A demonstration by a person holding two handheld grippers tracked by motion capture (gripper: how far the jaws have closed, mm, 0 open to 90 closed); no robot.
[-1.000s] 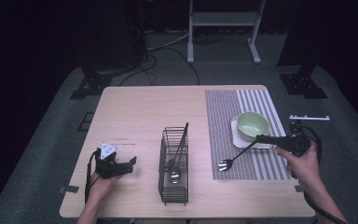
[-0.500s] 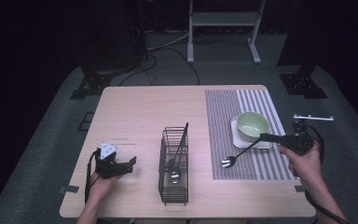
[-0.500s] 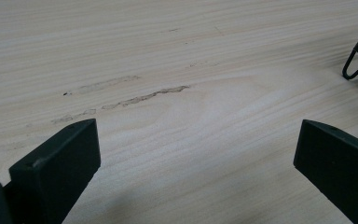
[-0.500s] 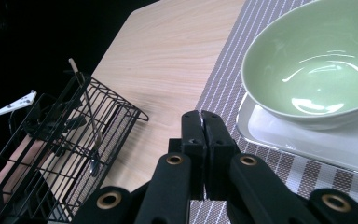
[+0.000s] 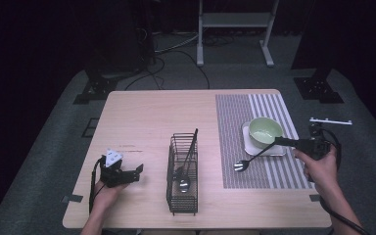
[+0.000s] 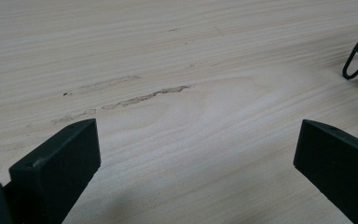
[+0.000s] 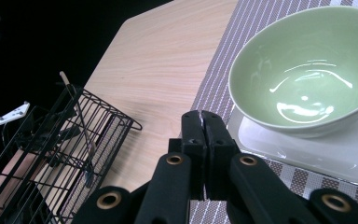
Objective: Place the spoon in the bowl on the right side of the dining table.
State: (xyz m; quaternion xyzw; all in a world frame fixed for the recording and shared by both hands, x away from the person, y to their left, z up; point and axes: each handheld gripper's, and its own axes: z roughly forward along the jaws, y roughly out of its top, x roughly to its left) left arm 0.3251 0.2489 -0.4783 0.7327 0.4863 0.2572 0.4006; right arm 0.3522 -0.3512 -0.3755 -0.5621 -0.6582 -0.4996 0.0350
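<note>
We hold the fork (image 5: 254, 157) by its handle in the right gripper (image 5: 280, 141), jaws pressed together on it, its tines low over the mat (image 5: 235, 112) beside the bowl (image 5: 265, 131). Since a second ago it has barely shifted, so placement looks close. Our left gripper (image 5: 136, 170) rests spread and empty near the rack (image 5: 182, 174).

Materials and surface finish

The pale wooden table (image 5: 147, 117) has a matt top with fine grain and a few rough scratches. The striped woven placemat (image 5: 247, 105) looks like coarse textile. The light green bowl (image 7: 307, 65) is glossy, glazed ceramic, on a smooth white square plate (image 7: 307, 154). The black wire basket (image 5: 182, 178) is thin coated metal. The black jaws of the right gripper (image 7: 203, 123) look like matt plastic
</note>
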